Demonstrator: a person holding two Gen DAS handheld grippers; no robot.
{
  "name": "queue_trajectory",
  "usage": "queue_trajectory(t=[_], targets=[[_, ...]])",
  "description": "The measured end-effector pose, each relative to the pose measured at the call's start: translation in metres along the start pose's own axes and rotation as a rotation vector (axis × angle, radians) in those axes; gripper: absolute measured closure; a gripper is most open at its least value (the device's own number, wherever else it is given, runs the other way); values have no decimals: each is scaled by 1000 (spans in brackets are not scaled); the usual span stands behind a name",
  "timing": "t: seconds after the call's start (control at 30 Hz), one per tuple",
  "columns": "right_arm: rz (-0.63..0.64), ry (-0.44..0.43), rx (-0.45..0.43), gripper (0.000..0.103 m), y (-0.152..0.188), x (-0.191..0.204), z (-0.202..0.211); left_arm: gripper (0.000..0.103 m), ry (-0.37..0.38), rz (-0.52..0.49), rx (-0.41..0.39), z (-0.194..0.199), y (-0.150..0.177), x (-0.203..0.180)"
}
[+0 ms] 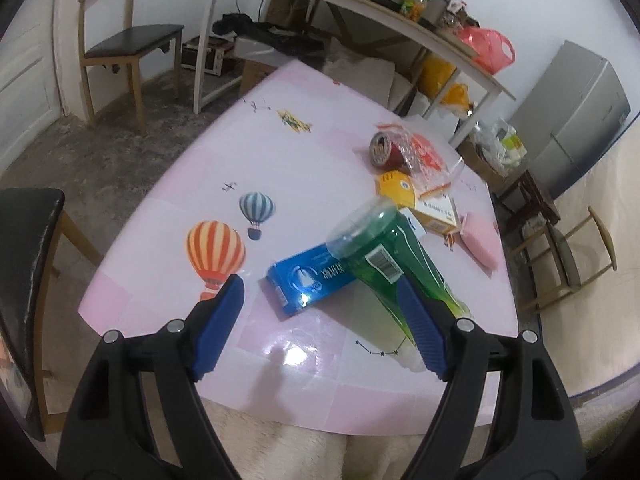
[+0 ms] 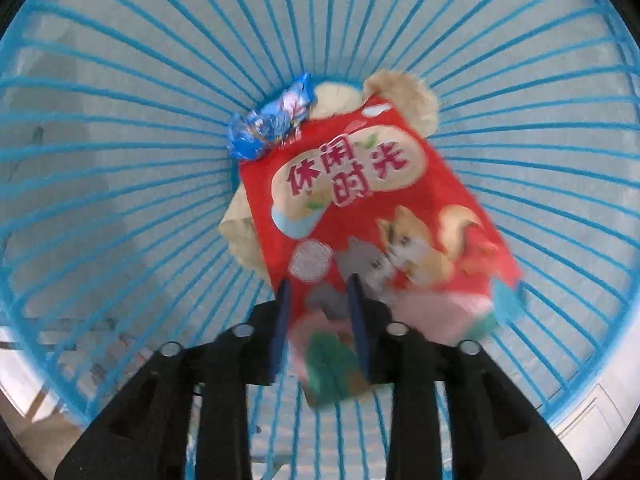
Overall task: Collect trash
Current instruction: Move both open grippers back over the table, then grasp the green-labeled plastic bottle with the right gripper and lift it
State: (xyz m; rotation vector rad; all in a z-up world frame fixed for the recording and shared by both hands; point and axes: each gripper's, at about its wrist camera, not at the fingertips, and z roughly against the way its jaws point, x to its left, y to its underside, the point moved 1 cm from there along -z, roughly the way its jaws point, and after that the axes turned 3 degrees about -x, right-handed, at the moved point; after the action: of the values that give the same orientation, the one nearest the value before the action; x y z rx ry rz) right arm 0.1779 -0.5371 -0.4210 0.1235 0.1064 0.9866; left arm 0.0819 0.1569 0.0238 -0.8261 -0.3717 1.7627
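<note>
Left gripper (image 1: 320, 320) hovered over near edge of pink balloon-print table (image 1: 168, 216), fingers (image 1: 220, 324) spread wide, nothing gripped. Green translucent plastic bottle (image 1: 384, 256) lay tilted across right finger's line, base end propped on blue rectangular toothpaste box (image 1: 308, 280), neck end down by right finger; touching or not, could not tell. Blue box sat between the fingertips, further out. Behind those: yellow-and-white cardboard box (image 1: 416, 200), dark red can on its side (image 1: 386, 150), clear crinkled plastic bag with red print (image 1: 424, 156), pink soft packet (image 1: 480, 242) near right table edge. Around table: wooden chair with dark seat (image 1: 124, 44) far left, cluttered white shelf-table (image 1: 360, 12) behind, grey fridge (image 1: 580, 120) right.

Right gripper (image 2: 320, 308) pointed down into blue slatted plastic basket (image 2: 120, 120). Red snack bag with cat print (image 2: 372, 208) sat between partly parted fingers (image 2: 282, 320), lower end blurred; pads pressing or clear of it, could not tell. Crumpled blue foil wrapper (image 2: 272, 124) and beige crumpled paper (image 2: 404, 96) lay at basket bottom, under and beside red bag.
</note>
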Motion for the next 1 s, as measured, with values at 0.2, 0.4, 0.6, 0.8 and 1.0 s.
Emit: queue_trajectory(t=[0.2,0.4,0.6,0.8,1.0], targets=[[-28,-84,-253,60,49,-19,100,25,45,9,-18,5,6,9],[-22,-135,-606,60,116,-47,240,16,98,-1,-19,7,10,20],[152,-327,-938,41,200,-6,384,13,87,-70,-65,14,18,27],[451,-503,-892,38,263,107,426,11,132,-131,-81,13,39,27],[605,-511,-774,38,290,212,412,9,235,-140,-44,4,64,25]])
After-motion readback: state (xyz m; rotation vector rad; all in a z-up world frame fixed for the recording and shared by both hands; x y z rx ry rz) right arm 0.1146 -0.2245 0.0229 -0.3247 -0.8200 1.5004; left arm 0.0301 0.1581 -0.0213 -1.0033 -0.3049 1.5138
